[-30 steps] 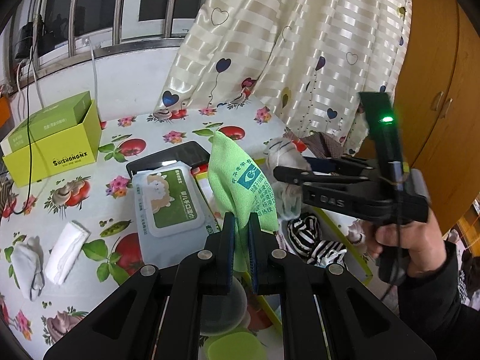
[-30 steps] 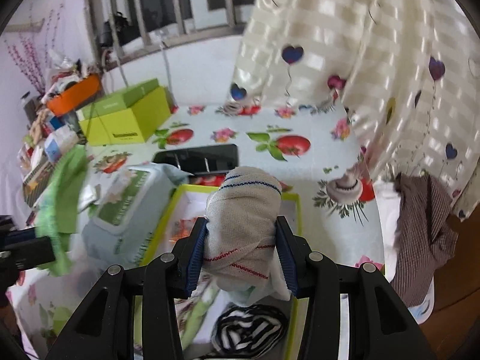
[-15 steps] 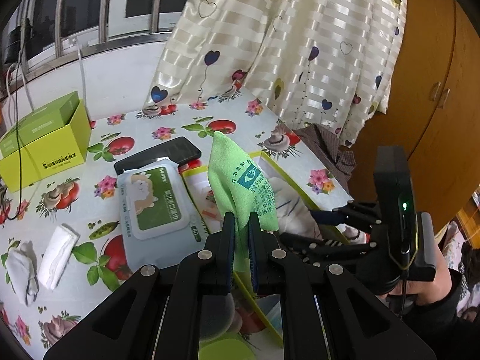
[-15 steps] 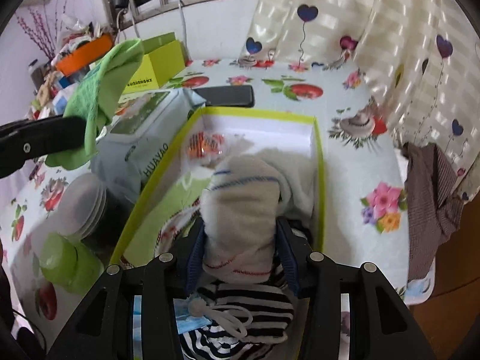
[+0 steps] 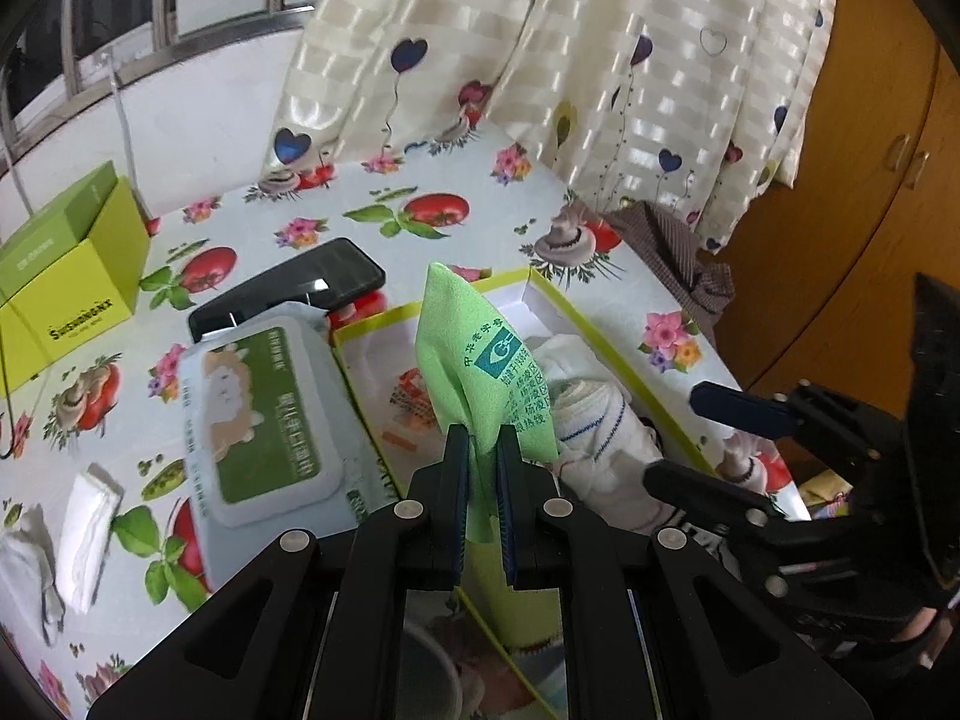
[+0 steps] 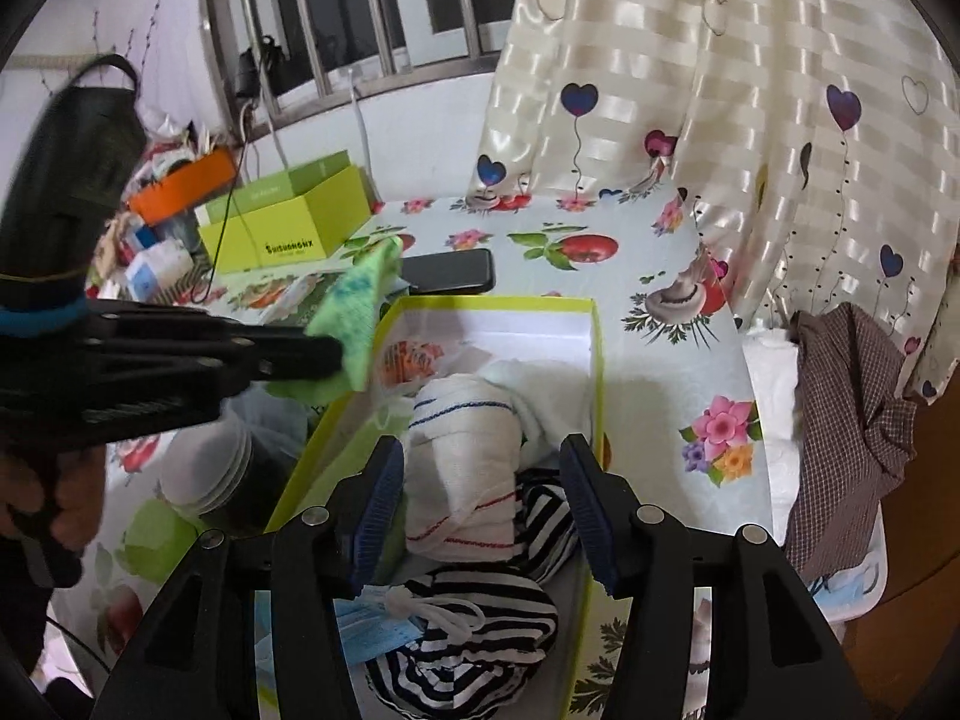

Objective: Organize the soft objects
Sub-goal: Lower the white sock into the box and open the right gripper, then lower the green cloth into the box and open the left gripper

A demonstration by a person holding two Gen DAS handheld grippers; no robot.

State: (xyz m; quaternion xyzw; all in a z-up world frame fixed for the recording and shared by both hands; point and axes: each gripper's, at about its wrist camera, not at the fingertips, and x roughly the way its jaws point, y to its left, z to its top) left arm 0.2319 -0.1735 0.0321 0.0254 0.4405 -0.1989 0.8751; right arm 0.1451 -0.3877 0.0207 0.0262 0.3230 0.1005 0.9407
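My left gripper is shut on a light green cloth and holds it up over the near edge of the yellow-rimmed box. In the right wrist view the green cloth hangs at the box's left wall. My right gripper is open, its pads on either side of a rolled white sock with blue and red stripes that lies in the box. A black-and-white striped cloth and a blue face mask lie in the box's near end.
A wet-wipes pack, a black phone and a lime carton lie left of the box. White folded cloths sit at the table's left. A brown checked cloth hangs off the right edge. Curtain behind.
My right gripper lowered the rolled sock into the box and opened, letting it go. My left gripper kept hold of the green cloth and shifted slightly towards the box.
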